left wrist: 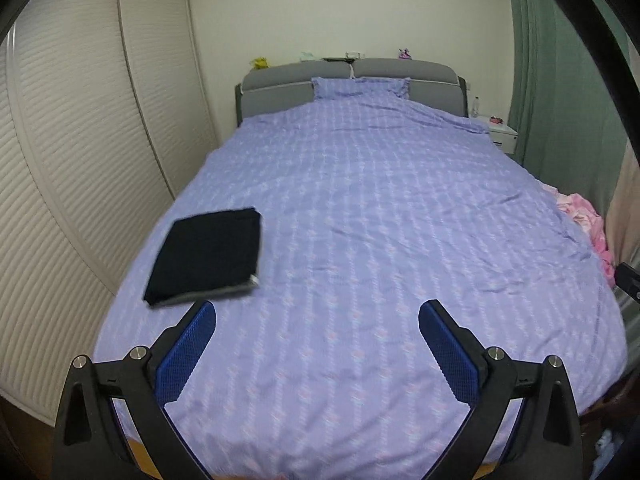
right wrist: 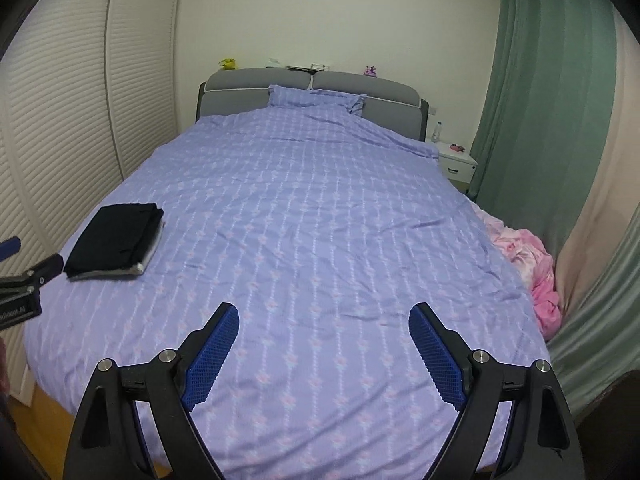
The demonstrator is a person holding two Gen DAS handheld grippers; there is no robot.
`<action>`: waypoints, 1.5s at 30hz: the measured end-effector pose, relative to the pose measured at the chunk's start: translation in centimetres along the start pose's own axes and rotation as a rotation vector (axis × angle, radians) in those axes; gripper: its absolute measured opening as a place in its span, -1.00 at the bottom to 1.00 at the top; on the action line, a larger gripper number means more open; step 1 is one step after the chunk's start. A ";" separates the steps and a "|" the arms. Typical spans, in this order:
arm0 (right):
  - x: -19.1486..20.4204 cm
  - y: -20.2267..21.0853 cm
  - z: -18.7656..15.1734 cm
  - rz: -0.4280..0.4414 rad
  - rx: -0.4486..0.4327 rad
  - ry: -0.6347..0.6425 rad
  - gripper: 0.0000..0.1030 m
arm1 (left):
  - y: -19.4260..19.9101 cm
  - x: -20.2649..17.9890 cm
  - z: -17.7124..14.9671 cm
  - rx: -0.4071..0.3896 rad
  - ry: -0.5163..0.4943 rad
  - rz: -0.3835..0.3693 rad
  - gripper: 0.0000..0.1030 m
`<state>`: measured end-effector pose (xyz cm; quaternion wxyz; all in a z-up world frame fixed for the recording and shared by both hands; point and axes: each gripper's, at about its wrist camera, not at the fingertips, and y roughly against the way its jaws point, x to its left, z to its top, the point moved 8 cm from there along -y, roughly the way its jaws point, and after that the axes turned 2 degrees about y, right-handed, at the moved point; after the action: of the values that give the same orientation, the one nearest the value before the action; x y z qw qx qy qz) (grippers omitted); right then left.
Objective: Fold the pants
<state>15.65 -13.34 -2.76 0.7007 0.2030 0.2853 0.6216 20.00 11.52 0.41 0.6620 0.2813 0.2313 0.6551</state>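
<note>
Both tools stand wide with nothing between their blue pads: the left tool [left wrist: 317, 310] and the right tool [right wrist: 324, 314] hang over the foot of the bed [right wrist: 320, 208]. The folded black pants [left wrist: 206, 254] lie just ahead-left of the left tool, on the purple cover, apart from both.

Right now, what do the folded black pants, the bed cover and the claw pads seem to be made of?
Folded black pants: matte dark fabric, probably woven cloth; a paler grey layer shows at the edge. Bed cover: thin lilac printed textile, likely cotton, softly creased. Pads on the right claw: blue, grid-textured, probably rubber or plastic.
</note>
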 end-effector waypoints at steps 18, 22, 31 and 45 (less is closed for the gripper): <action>-4.5 4.0 -3.1 0.020 -0.017 -0.054 0.71 | 4.4 -7.0 -1.8 0.006 -0.055 -0.048 1.00; -4.7 4.6 -3.4 0.016 -0.029 -0.064 0.71 | 4.5 -7.4 -2.3 0.019 -0.054 -0.044 1.00; -5.9 5.4 -4.1 0.021 -0.039 -0.068 0.71 | 5.6 -8.4 -2.8 0.013 -0.042 -0.051 1.00; -7.0 6.0 -4.9 0.018 -0.052 -0.091 0.71 | 7.0 -8.9 -2.9 -0.014 -0.046 -0.043 1.00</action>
<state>7.47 -19.70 -1.58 0.7124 0.2153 0.2353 0.6251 12.57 2.68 2.46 0.6832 0.2865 0.2173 0.6356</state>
